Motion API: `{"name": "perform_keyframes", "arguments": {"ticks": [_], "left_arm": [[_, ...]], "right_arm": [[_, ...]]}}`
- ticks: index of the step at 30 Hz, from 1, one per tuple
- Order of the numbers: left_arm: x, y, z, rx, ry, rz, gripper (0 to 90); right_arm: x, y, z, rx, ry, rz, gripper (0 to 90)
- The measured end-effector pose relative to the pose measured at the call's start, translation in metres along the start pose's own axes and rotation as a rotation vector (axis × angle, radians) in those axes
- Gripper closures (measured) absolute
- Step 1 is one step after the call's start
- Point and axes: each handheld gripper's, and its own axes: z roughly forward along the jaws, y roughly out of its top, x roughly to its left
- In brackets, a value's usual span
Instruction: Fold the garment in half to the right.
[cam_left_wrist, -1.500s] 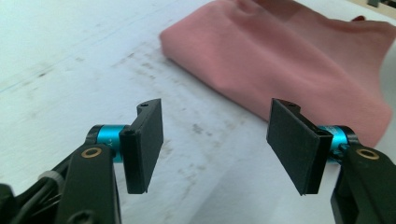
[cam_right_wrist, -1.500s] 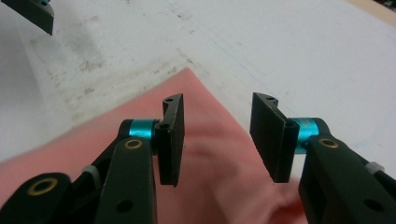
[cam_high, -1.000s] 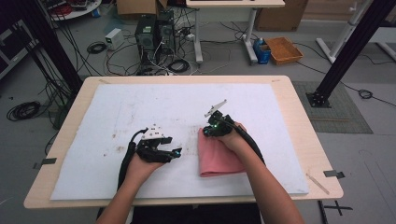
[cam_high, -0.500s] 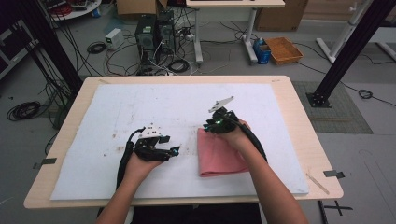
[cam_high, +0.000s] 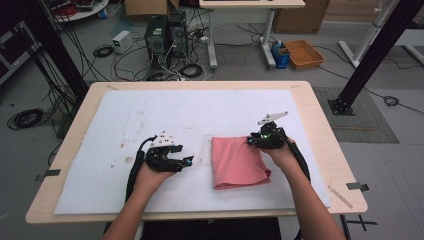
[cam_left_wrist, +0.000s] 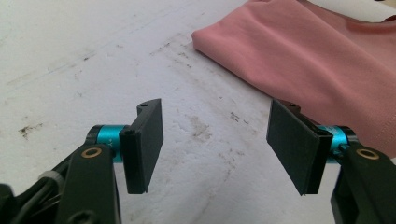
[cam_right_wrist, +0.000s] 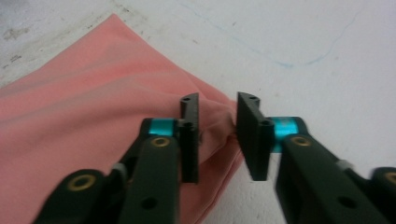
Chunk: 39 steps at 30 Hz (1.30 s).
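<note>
— Rightward, that's where the right gripper has gone since a second ago in the high view: it sat over the left part of the pink cloth and now sits at the cloth's far right corner. The cloth itself looks wider and squarer than before, so I'd judge a fold has just been opened out or laid flat.

— And the left gripper?

— Hardly shifted. It rests on the white sheet of the desk, left of the cloth and apart from it.

— What does the left gripper view add?

— Its fingers stand wide open with nothing between them, low over the stained sheet. The cloth's folded near edge lies ahead and to the right, not touching them.

— And the right gripper view?

— There the fingers are nearly closed, with a bunched corner of the cloth between them. A narrow gap remains, so whether they pinch it firmly or are just letting go I cannot tell for sure; it reads to me as a light hold.

— Meaning for the job?

— My judgement: the right side has finished carrying its corner across, and the open left gripper is free to take the near left edge for the next fold.
</note>
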Motion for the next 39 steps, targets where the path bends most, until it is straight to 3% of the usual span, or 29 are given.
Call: {"name": "perform_keyframes", "arguments": {"ticks": [2, 6, 9, 15, 17, 18, 19, 20, 21, 26, 30, 36, 37, 39], "left_arm": [[0.0, 0.0, 0.0, 0.003, 0.001, 0.002, 36.4], [0.001, -0.001, 0.001, 0.006, -0.002, 0.002, 36.5], [0.0, -0.001, 0.002, 0.003, -0.002, -0.001, 36.5], [-0.001, 0.0, 0.001, -0.001, -0.007, 0.006, 36.5], [-0.001, 0.0, 0.0, -0.004, -0.005, 0.004, 36.6], [-0.001, 0.0, 0.0, -0.004, -0.005, 0.004, 36.5], [-0.001, -0.001, 0.0, -0.005, -0.004, -0.001, 36.5], [0.0, -0.001, 0.0, -0.004, -0.004, -0.002, 36.5], [0.0, -0.001, 0.0, -0.006, -0.004, 0.0, 36.5], [0.0, 0.0, -0.001, -0.034, -0.016, 0.018, 36.5], [0.002, 0.0, -0.005, -0.049, -0.009, 0.013, 36.2], [0.002, 0.0, -0.008, -0.054, -0.006, 0.016, 36.2], [0.002, 0.0, -0.007, -0.047, -0.006, 0.019, 36.3], [0.001, -0.001, -0.005, -0.042, -0.009, 0.016, 36.2]], "right_arm": [[-0.005, -0.004, 0.002, 0.003, 0.019, 0.015, 84.1], [-0.01, -0.006, -0.004, -0.044, 0.026, 0.026, 86.6], [-0.013, -0.004, -0.013, -0.075, 0.0, 0.033, 86.8], [-0.015, -0.009, -0.002, -0.009, -0.031, 0.024, 85.3], [-0.009, -0.011, -0.003, -0.013, -0.047, 0.014, 73.8], [-0.009, -0.011, -0.003, -0.013, -0.047, 0.014, 73.8], [-0.007, -0.012, -0.007, -0.034, -0.05, 0.008, 69.9], [-0.001, -0.012, -0.018, -0.066, -0.068, -0.002, 60.3], [0.003, -0.013, -0.024, -0.077, -0.073, -0.01, 58.3], [0.028, -0.026, -0.042, -0.071, -0.071, -0.108, 57.7], [0.037, -0.042, -0.047, -0.055, -0.042, -0.106, 57.1], [0.05, -0.063, -0.049, -0.033, -0.001, -0.124, 70.6], [0.053, -0.07, -0.052, -0.033, 0.001, -0.122, 80.2], [0.054, -0.075, -0.053, -0.039, 0.003, -0.124, 88.5]]}}
